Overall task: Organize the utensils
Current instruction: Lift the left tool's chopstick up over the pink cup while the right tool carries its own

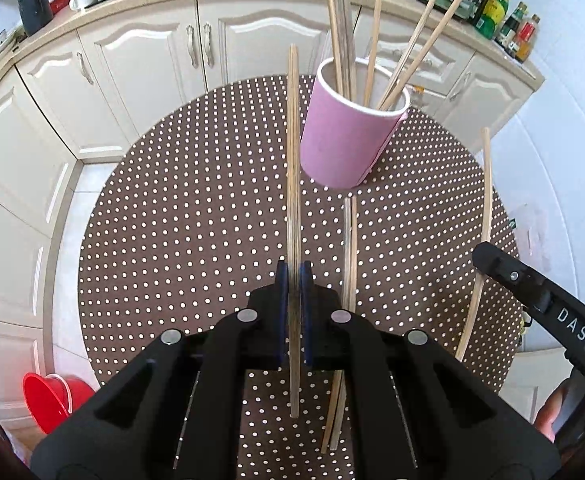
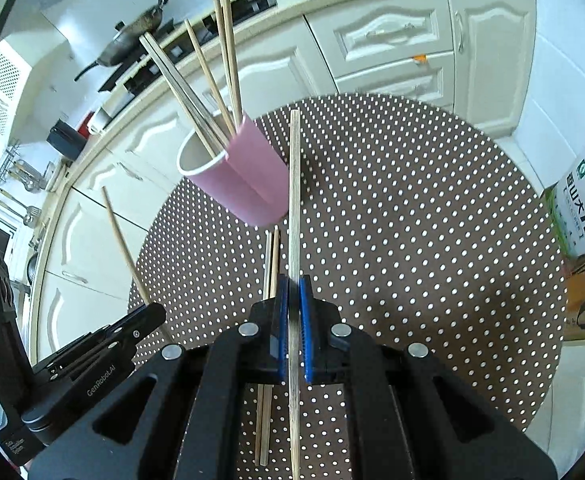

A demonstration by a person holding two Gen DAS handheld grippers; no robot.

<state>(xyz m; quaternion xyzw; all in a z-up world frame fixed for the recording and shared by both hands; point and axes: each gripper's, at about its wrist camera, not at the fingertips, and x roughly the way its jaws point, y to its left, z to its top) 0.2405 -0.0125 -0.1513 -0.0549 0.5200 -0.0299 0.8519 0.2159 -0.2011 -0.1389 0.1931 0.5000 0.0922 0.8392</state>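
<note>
A pink cup [image 1: 344, 136] [image 2: 236, 176] stands on the round dotted table [image 1: 196, 208] [image 2: 412, 240] and holds several wooden chopsticks. My left gripper [image 1: 293, 276] is shut on one chopstick [image 1: 293, 168], held above the table just left of the cup. My right gripper [image 2: 294, 286] is shut on another chopstick [image 2: 294, 200], pointing past the cup's right side. A pair of chopsticks [image 1: 349, 248] [image 2: 271, 264] lies on the table in front of the cup. The right gripper's body [image 1: 540, 292] and its chopstick [image 1: 482, 240] show at right in the left wrist view.
White kitchen cabinets [image 1: 140, 60] [image 2: 392, 48] curve behind the table. A red bucket [image 1: 52, 400] sits on the floor at lower left. Bottles [image 1: 504, 16] stand on the counter. A rice bag [image 2: 584, 208] stands right of the table. The left gripper's body [image 2: 72, 360] is at lower left.
</note>
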